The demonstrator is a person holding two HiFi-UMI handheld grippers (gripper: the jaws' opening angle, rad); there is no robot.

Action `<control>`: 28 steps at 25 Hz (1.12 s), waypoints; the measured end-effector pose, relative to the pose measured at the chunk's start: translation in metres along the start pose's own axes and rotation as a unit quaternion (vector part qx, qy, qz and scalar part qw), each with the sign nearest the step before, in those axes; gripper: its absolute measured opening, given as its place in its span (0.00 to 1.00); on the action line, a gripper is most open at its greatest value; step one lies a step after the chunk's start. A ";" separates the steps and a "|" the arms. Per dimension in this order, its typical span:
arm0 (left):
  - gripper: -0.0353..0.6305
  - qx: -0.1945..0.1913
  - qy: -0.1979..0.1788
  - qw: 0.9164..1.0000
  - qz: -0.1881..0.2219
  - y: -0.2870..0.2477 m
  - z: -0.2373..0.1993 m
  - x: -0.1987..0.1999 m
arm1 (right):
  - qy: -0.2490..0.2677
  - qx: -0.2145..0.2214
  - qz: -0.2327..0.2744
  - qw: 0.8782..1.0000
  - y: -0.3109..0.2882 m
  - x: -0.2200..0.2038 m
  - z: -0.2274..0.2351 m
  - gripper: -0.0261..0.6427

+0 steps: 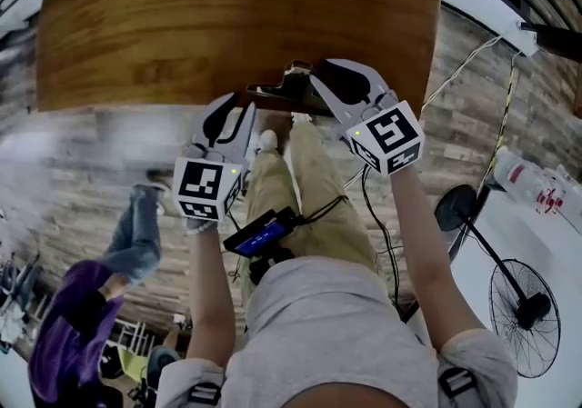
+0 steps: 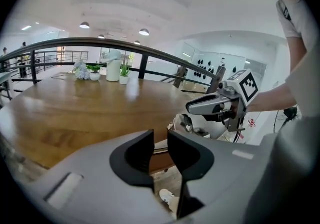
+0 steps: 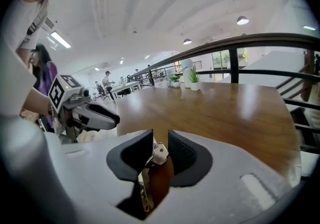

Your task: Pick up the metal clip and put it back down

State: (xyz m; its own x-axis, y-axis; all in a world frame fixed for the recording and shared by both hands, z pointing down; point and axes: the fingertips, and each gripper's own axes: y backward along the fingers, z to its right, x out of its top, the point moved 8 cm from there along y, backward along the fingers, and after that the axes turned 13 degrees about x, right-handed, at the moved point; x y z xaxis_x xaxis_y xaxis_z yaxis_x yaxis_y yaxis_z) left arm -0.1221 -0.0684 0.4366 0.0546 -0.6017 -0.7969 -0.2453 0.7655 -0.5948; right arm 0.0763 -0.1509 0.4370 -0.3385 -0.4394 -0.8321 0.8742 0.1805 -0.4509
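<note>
1. Straight ahead of me, a broad brown wooden tabletop (image 1: 227, 24), glossy, grain showing.
2. At its far end, a white jug (image 2: 113, 70) stands with small green potted plants (image 2: 94, 72) just beside it.
3. Behind those runs a dark curved metal railing (image 2: 75, 43).
4. Overhead, round ceiling lamps (image 2: 144, 32) are glowing.
5. Down on my right, a black standing fan with a round wire cage (image 1: 532, 306).
6. Near it, a clear plastic bottle with a red label (image 1: 523, 181) on a white surface.
7. Lower left, a person in a purple top and blue jeans (image 1: 68, 333).
8. At my waist, a small black device with a lit blue screen (image 1: 259, 235).
</note>
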 end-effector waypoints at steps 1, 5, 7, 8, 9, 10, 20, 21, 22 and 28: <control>0.17 -0.002 -0.003 1.000 0.005 0.000 0.001 0.003 | 0.003 -0.010 0.008 1.000 0.004 0.003 0.000 0.16; 0.06 -0.010 -0.016 0.999 0.028 0.011 0.004 0.019 | 0.015 -0.049 0.039 0.998 0.021 0.015 -0.013 0.06; 0.07 -0.015 -0.022 0.999 0.042 0.024 0.003 0.027 | 0.018 -0.068 0.052 0.996 0.027 0.022 -0.027 0.04; 0.07 -0.018 -0.025 0.998 0.048 0.030 0.003 0.031 | 0.019 -0.076 0.058 0.995 0.031 0.025 -0.034 0.04; 0.07 -0.020 -0.029 0.998 0.054 0.036 0.003 0.035 | 0.020 -0.083 0.063 0.994 0.034 0.029 -0.041 0.04; 0.07 -0.023 -0.033 0.997 0.060 0.041 0.003 0.039 | 0.021 -0.091 0.068 0.993 0.037 0.032 -0.046 0.04; 0.07 -0.040 -0.072 0.989 0.122 0.089 0.025 0.078 | 0.042 -0.141 0.107 0.983 0.086 0.055 -0.091 0.04; 0.07 -0.042 -0.075 0.988 0.127 0.091 0.026 0.082 | 0.043 -0.141 0.109 0.983 0.090 0.056 -0.094 0.04; 0.07 -0.043 -0.079 0.987 0.132 0.093 0.027 0.086 | 0.045 -0.140 0.112 0.983 0.093 0.059 -0.095 0.04; 0.07 -0.036 -0.090 0.982 0.163 0.106 0.025 0.107 | 0.076 -0.147 0.126 0.978 0.110 0.080 -0.106 0.04</control>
State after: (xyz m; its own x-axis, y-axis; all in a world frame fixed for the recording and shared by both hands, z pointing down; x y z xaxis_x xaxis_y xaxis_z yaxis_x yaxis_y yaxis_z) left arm -0.1184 -0.0459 0.2859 0.1299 -0.2724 -0.9534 -0.3450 0.8890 -0.3010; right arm 0.1081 -0.0733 0.2868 -0.1916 -0.2167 -0.9572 0.8066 0.5209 -0.2794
